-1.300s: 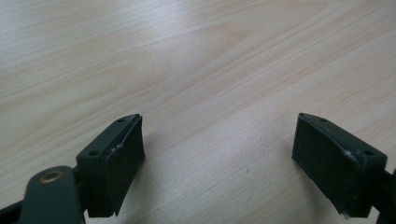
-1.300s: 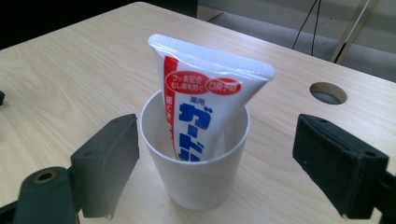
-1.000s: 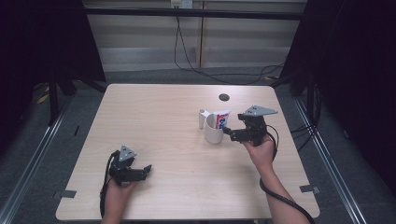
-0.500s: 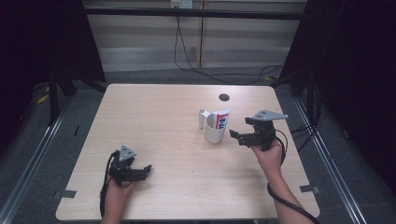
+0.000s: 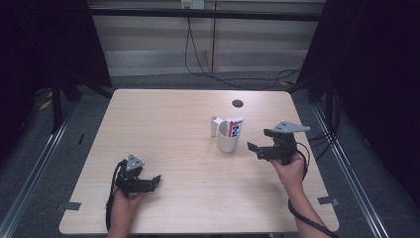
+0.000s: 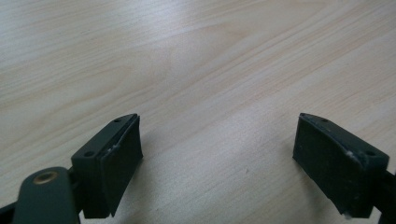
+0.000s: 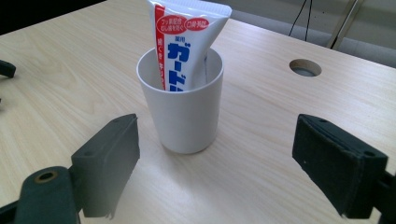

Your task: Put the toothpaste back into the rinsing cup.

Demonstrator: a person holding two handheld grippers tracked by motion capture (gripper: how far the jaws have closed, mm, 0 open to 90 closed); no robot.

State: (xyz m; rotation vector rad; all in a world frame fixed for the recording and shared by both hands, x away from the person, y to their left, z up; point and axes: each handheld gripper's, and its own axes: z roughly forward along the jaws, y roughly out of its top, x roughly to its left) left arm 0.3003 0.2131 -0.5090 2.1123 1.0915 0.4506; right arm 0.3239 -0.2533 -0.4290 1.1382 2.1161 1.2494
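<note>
Work in hand: a white cup [image 5: 228,139] with a toothpaste tube [image 7: 186,39] standing in it, on the bench [image 5: 178,129].
Cup position: right of centre in the high view, upright on the wood, just below and left of the round cable hole [image 5: 237,103] near the far edge.
Tube: sits inside the cup, leaning against the rim, flat crimped end up, red and blue print facing the right gripper view; its cap end is hidden inside the cup.
Right gripper [image 5: 261,141]: released, jaws spread wide and holding nothing; it hovers just to the right of the cup in the high view, apart from it. In the right gripper view the cup stands between and beyond the two jaws, untouched.
Left gripper [image 5: 154,181]: also released and empty, resting low at the lower left of the high view, well apart from the cup; the left gripper view has bare wood between its jaws.
Progress: the tube being seated in the cup and both grippers free suggests the placing is done; little seems left beyond drawing the right gripper clear.
</note>
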